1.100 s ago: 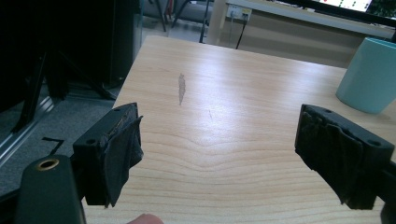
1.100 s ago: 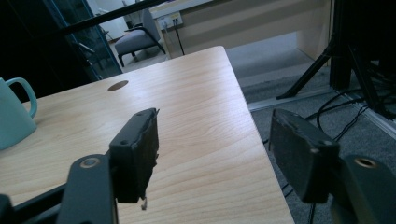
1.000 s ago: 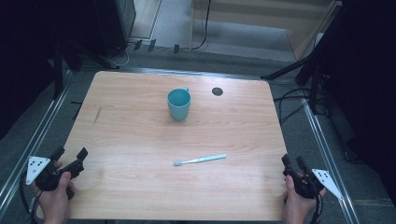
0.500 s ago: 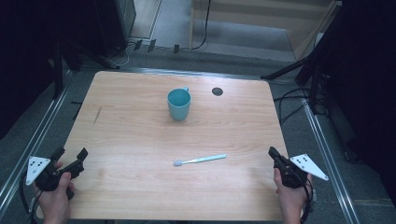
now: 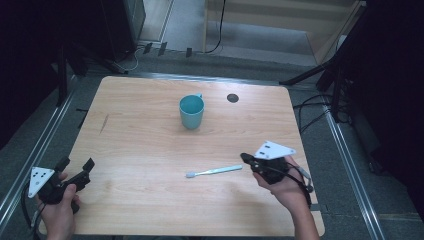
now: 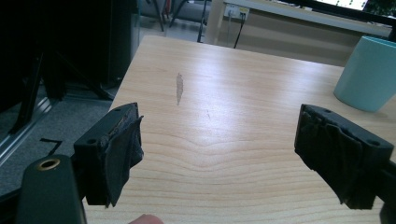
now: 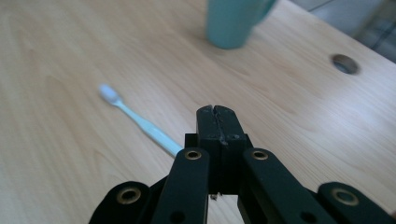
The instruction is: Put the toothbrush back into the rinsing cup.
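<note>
While the right tool (image 5: 246, 159) hovers with jaws pressed together, empty, just beside the handle end of the pale blue plastic toothbrush (image 5: 214, 172) lying flat on the light wooden counter (image 5: 140, 140), it could nudge the toothbrush aside unless it opens. Near the counter's edge, well apart, the left tool (image 5: 76, 165) stands wide.

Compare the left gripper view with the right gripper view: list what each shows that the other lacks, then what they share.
Left gripper view: the left tongs, wide open with nothing between them, a dark streak in the wood, and dark floor past the table's edge.

Right gripper view: the right tongs, shut with nothing between them, the toothbrush lying flat just beyond them, and the round hole in the tabletop.

Shared: the teal cup and the wooden table.
</note>
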The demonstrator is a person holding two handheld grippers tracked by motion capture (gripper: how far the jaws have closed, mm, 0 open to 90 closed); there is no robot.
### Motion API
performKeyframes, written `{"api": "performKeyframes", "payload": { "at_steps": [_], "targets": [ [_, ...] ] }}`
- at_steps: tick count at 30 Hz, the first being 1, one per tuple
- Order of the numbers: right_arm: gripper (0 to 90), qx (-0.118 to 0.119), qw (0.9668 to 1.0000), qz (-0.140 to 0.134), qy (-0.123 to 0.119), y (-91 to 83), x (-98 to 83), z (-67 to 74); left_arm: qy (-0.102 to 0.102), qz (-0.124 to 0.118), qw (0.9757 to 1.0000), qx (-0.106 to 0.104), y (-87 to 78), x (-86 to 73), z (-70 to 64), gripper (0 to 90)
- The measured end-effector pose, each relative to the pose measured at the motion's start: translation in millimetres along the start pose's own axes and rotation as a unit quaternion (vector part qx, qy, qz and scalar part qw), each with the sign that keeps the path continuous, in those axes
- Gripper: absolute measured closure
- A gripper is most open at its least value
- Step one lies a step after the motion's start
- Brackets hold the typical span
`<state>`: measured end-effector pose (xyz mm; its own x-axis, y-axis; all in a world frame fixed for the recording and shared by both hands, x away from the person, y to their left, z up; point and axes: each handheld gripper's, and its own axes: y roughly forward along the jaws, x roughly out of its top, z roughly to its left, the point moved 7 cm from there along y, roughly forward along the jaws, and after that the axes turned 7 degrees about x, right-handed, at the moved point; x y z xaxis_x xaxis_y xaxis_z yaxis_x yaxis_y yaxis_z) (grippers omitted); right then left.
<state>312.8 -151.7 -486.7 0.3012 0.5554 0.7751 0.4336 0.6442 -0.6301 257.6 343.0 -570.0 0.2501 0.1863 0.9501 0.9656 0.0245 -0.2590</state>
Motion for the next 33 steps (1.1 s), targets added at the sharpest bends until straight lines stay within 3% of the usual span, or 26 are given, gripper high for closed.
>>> {"api": "performKeyframes", "payload": {
  "at_steps": [2,3,5,6,7,8,9,10,11,13,14,20,25,28,33],
  "targets": [
    [90.0,0.035,0.9988,0.022,-0.026,21.0,13.2,21.2,0.0,0.0,1.0,0.0,0.0,0.0,0.0,15.1],
    [90.0,0.035,0.9988,0.022,-0.026,21.0,13.2,21.2,0.0,-0.001,1.0,0.0,0.0,0.1,-0.1,15.1],
    [90.0,0.058,0.9967,0.035,-0.046,35.2,18.3,34.8,0.0,-0.001,1.0,-0.001,-0.1,0.1,-0.1,15.2],
    [90.0,0.075,0.9941,0.052,-0.059,49.3,19.9,47.8,0.0,-0.001,1.0,-0.001,-0.1,0.1,-0.1,15.1],
    [90.0,0.075,0.9941,0.052,-0.059,49.3,19.9,47.8,0.0,-0.001,1.0,-0.001,-0.1,0.1,-0.1,15.1],
    [90.0,0.092,0.9907,0.069,-0.072,63.2,19.1,59.3,0.0,-0.001,1.0,-0.001,0.0,0.1,-0.1,15.2],
    [90.0,0.092,0.9907,0.069,-0.072,63.2,19.1,59.3,0.0,-0.001,1.0,-0.001,0.0,0.1,-0.1,15.2],
    [90.0,0.11,0.9871,0.088,-0.077,76.7,16.5,69.2,0.001,-0.001,1.0,-0.001,0.0,0.1,-0.1,15.2],
    [90.0,0.11,0.9871,0.088,-0.077,76.7,16.5,69.2,0.001,-0.001,1.0,-0.001,0.0,0.1,-0.1,15.2],
    [90.0,0.128,0.981,0.116,-0.089,96.8,11.4,80.6,0.002,-0.001,1.0,-0.001,0.1,0.1,-0.3,15.2],
    [90.0,0.131,0.9796,0.122,-0.091,102.7,10.2,83.5,0.002,-0.002,1.0,-0.001,0.1,0.1,-0.4,15.2],
    [90.0,0.148,0.974,0.146,-0.089,130.6,6.0,92.7,0.003,-0.001,1.0,-0.001,0.1,0.1,-0.5,15.2],
    [90.0,0.161,0.9711,0.154,-0.085,140.5,3.6,93.1,0.002,-0.002,1.0,-0.001,0.1,0.1,-0.6,15.2],
    [90.0,0.17,0.9658,0.167,-0.103,144.2,0.1,95.1,0.002,-0.002,1.0,-0.001,0.3,0.2,-0.8,15.2],
    [90.0,0.16,0.9665,0.171,-0.105,146.3,0.9,88.7,0.004,-0.002,1.0,-0.001,0.3,0.2,-0.9,15.3]
  ]
}}
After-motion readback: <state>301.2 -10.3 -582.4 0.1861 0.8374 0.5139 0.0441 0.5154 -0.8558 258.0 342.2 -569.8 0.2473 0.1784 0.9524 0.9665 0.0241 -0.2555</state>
